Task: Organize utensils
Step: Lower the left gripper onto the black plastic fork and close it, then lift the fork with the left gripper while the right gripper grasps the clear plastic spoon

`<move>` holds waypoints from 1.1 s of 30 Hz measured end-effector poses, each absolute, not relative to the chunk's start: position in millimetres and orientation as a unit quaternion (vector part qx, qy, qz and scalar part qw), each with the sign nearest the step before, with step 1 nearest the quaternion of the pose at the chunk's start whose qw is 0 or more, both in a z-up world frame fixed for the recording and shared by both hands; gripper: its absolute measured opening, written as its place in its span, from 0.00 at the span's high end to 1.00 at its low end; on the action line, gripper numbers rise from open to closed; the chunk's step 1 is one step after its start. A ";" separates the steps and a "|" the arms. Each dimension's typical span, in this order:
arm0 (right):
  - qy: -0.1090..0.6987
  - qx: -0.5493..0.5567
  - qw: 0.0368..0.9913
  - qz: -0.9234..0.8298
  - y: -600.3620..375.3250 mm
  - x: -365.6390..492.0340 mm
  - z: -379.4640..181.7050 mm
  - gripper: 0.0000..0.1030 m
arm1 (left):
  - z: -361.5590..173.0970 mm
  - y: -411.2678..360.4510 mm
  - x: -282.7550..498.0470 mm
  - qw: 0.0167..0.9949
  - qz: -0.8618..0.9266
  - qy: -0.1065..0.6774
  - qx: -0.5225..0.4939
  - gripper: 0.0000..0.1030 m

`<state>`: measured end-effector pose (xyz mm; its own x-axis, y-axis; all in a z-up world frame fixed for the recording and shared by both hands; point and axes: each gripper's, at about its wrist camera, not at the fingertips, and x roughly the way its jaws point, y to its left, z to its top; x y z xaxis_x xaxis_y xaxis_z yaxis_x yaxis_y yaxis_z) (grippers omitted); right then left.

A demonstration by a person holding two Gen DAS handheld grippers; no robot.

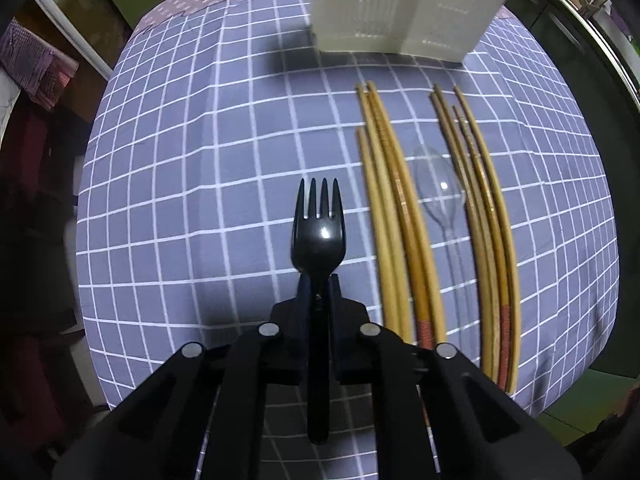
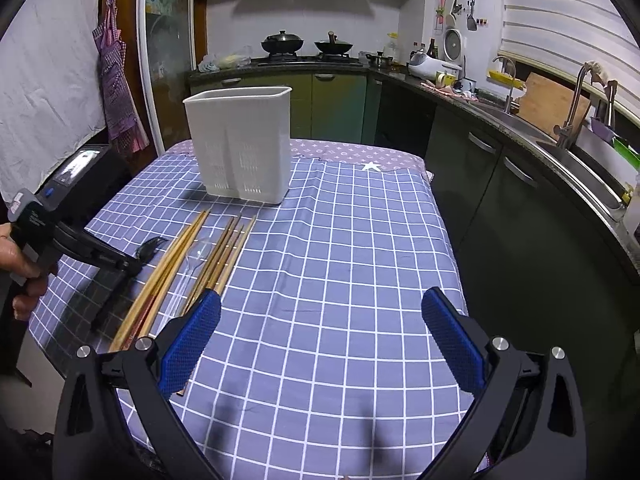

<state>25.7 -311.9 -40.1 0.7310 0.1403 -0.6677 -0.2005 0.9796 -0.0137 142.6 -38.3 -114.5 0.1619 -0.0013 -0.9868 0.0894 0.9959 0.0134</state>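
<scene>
Our left gripper (image 1: 318,294) has its jaws clamped on the black plastic fork (image 1: 317,220) at the neck, tines forward, above the table (image 1: 200,160). It looks light, stiff, slick, so we grip narrow. Right gripper (image 2: 320,336) jaws wide apart, holding nothing. Holder (image 2: 244,144) sits beyond the chopsticks (image 1: 400,220)

The left gripper (image 1: 318,292) clamps a black plastic fork (image 1: 317,224), tines forward. Wooden chopsticks (image 1: 394,216) flank a clear plastic spoon (image 1: 440,192) on the checked surface (image 1: 200,184).
</scene>
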 end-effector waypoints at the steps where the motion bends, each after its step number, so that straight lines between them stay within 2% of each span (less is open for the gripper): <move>1: 0.357 -0.045 0.928 0.092 -310.8 27.1 -40.5 0.04 | -114.2 -33.1 143.4 0.761 -0.029 0.647 0.034 0.92; 8: 0.367 -0.052 0.923 0.105 -300.2 35.6 -43.4 0.04 | -104.6 -4.2 140.6 0.769 -0.038 0.637 0.025 0.92; 15: 0.389 -0.039 0.911 0.131 -282.5 54.4 -43.4 0.04 | -64.1 31.1 125.7 0.825 -0.050 0.563 -0.012 0.92; 21: 0.502 -0.006 0.841 0.203 -254.1 103.4 -49.6 0.04 | -24.9 40.1 96.4 0.882 -0.047 0.467 -0.034 0.92; 27: 0.597 -0.026 0.772 0.217 -206.5 140.9 -75.7 0.13 | -13.4 25.3 78.0 0.904 -0.045 0.424 -0.027 0.92; 31: 0.646 -0.017 0.732 0.216 -189.9 160.0 -97.8 0.32 | -19.3 26.2 76.3 0.898 -0.057 0.436 -0.020 0.92; 33: 0.654 -0.013 0.725 0.218 -181.6 162.5 -104.4 0.32 | -20.2 27.2 74.7 0.898 -0.057 0.436 -0.014 0.92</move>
